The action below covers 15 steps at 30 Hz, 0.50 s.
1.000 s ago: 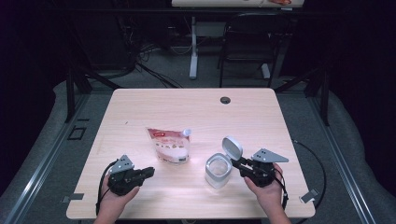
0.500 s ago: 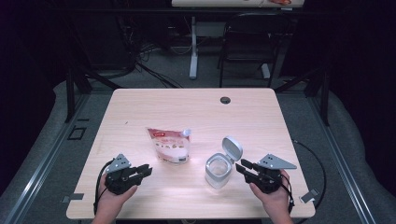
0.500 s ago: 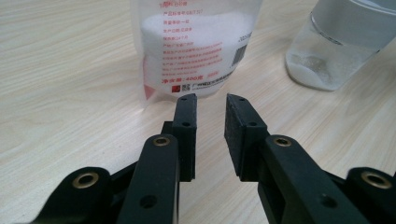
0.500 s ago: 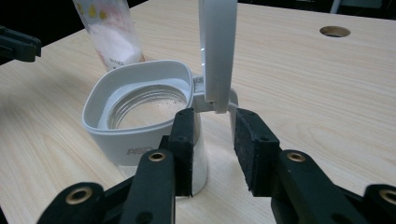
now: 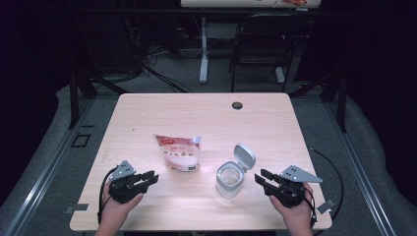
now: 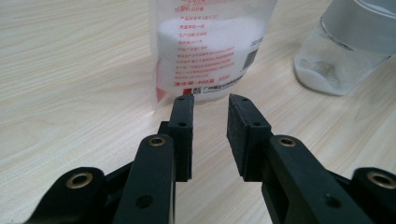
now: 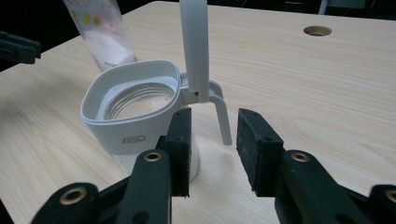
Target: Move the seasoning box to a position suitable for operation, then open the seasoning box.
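Both claws stand released, nothing between their jaws: the left gripper [image 5: 150, 177] and the right gripper [image 5: 261, 178] have each just been opening, and the right one has drawn back from the jar [image 5: 230, 178], which a second ago it was touching at the lid [image 5: 244, 157]. I read that as a handover between steps: the lid is flipped up and stands on its hinge, the jar mouth is free, and the pouch [image 5: 179, 153] is likely the next thing to be taken for pouring. The pouch stands upright near the table [image 5: 162, 113] middle, just ahead of the left gripper; in the left gripper view it is a clear glossy film bag [image 6: 205, 51] printed in red, with white granules heaped inside. The jar sits right of it, apart from it, with clear glass below a squarish white plastic collar [image 7: 133, 93] and a thin handle, and a little white powder at the bottom. Matte pale wood grain runs across the tabletop.
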Each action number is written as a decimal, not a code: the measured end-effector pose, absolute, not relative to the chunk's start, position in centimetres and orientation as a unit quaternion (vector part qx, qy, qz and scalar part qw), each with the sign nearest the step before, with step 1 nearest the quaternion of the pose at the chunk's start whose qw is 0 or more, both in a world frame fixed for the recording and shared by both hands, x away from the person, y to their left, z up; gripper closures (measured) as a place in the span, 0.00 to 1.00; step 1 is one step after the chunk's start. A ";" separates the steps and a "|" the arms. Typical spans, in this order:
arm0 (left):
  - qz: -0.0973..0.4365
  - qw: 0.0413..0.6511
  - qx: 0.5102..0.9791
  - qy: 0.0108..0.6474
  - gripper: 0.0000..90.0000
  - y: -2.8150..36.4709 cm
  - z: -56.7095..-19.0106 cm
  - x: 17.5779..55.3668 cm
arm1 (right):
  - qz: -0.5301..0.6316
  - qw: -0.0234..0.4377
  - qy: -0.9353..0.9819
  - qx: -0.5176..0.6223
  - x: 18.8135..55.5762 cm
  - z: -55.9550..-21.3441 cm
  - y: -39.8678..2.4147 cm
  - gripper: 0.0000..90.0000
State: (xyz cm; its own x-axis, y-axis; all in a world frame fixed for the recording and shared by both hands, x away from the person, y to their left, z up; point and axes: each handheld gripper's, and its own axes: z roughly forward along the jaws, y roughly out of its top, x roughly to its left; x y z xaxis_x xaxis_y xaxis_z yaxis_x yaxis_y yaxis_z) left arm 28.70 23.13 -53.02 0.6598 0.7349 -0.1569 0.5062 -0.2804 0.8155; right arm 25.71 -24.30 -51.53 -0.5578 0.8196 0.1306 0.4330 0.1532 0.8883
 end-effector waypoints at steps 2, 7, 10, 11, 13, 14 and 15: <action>0.127 0.453 0.790 0.393 0.79 23.2 -53.0 28.7 | 0.491 0.196 0.735 0.425 25.7 -51.5 -24.3 0.72; 0.129 0.451 0.789 0.396 0.77 23.4 -52.9 28.7 | 0.489 0.199 0.743 0.411 25.6 -51.3 -23.8 0.69; 0.131 0.453 0.787 0.398 0.77 23.4 -53.1 28.7 | 0.486 0.202 0.747 0.405 25.4 -51.2 -23.6 0.69; 0.132 0.451 0.788 0.398 0.77 23.5 -53.1 28.7 | 0.486 0.202 0.747 0.405 25.4 -51.2 -23.6 0.69; 0.132 0.450 0.788 0.399 0.77 23.6 -53.1 28.7 | 0.491 0.202 0.747 0.400 25.3 -51.0 -23.4 0.69; 0.132 0.450 0.788 0.399 0.76 23.6 -53.1 28.7 | 0.491 0.202 0.747 0.400 25.3 -51.0 -23.4 0.69; 0.132 0.450 0.788 0.399 0.76 23.6 -53.0 28.7 | 0.490 0.205 0.748 0.398 25.2 -50.9 -23.4 0.69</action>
